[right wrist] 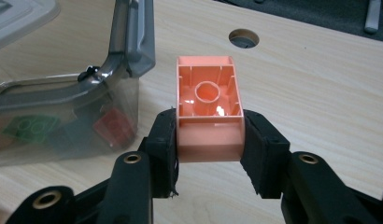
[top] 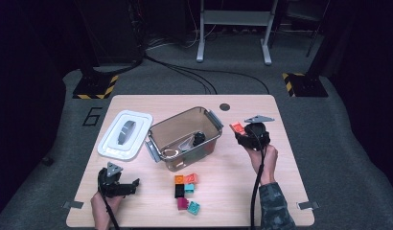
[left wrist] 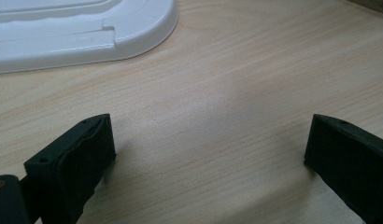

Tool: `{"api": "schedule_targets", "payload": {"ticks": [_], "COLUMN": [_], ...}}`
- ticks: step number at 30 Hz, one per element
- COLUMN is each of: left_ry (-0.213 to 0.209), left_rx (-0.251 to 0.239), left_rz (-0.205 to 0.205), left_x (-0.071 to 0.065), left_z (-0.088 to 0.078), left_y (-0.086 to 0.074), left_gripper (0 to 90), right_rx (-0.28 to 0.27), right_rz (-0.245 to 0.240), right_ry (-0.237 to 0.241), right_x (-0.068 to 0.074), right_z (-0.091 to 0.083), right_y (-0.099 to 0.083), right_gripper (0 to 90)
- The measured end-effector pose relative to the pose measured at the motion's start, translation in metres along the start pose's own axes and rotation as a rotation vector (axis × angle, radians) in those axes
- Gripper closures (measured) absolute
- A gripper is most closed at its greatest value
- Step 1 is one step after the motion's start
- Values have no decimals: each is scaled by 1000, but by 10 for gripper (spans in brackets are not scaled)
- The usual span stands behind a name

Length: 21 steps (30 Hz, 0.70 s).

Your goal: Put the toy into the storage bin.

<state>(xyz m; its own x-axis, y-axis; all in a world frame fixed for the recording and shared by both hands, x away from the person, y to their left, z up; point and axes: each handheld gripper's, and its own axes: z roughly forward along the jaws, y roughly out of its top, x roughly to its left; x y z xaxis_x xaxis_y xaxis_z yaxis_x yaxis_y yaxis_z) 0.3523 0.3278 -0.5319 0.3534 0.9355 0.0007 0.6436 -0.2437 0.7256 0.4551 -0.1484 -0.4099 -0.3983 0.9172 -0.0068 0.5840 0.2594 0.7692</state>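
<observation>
High view: the right gripper (top: 238,130) holds an orange brick (top: 237,127) just off the right end of the clear bin (top: 158,132), raised on an upturned forearm; brick axis unclear here. The left gripper (top: 130,184) rests low on the table (top: 281,167), jaws wide, nothing between. Left gripper view: bare wood between the spread jaws, white lid (left wrist: 82,32) ahead. Right gripper view: the brick is clamped at its near end, long axis running straight out from the jaws, hollow underside with round tube facing the camera.
</observation>
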Motion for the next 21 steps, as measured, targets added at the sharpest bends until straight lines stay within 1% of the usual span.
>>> {"api": "schedule_targets", "payload": {"ticks": [5,9,15,16,17,21], "left_ry": [-1,-1,0,-1,-1,-1], "left_rx": [0,0,0,0,0,0], "left_rz": [0,0,-1,-1,-1,-1], "left_x": [0,0,0,0,0,0], "left_z": [0,0,0,0,0,0], "left_y": [0,0,0,0,0,0], "left_gripper": [15,15,15,15,15,15], "right_rx": [-6,-16,-21,-17,-25,-23], "right_rz": [-6,-20,-41,-34,-48,-58], "right_ry": [-1,3,8,11,11,20], "right_x": [2,5,11,13,13,20], "right_z": [1,-1,-1,-2,-1,-1], "right_y": [12,23,37,40,42,50], "right_gripper": [581,581,581,581,581,581]}}
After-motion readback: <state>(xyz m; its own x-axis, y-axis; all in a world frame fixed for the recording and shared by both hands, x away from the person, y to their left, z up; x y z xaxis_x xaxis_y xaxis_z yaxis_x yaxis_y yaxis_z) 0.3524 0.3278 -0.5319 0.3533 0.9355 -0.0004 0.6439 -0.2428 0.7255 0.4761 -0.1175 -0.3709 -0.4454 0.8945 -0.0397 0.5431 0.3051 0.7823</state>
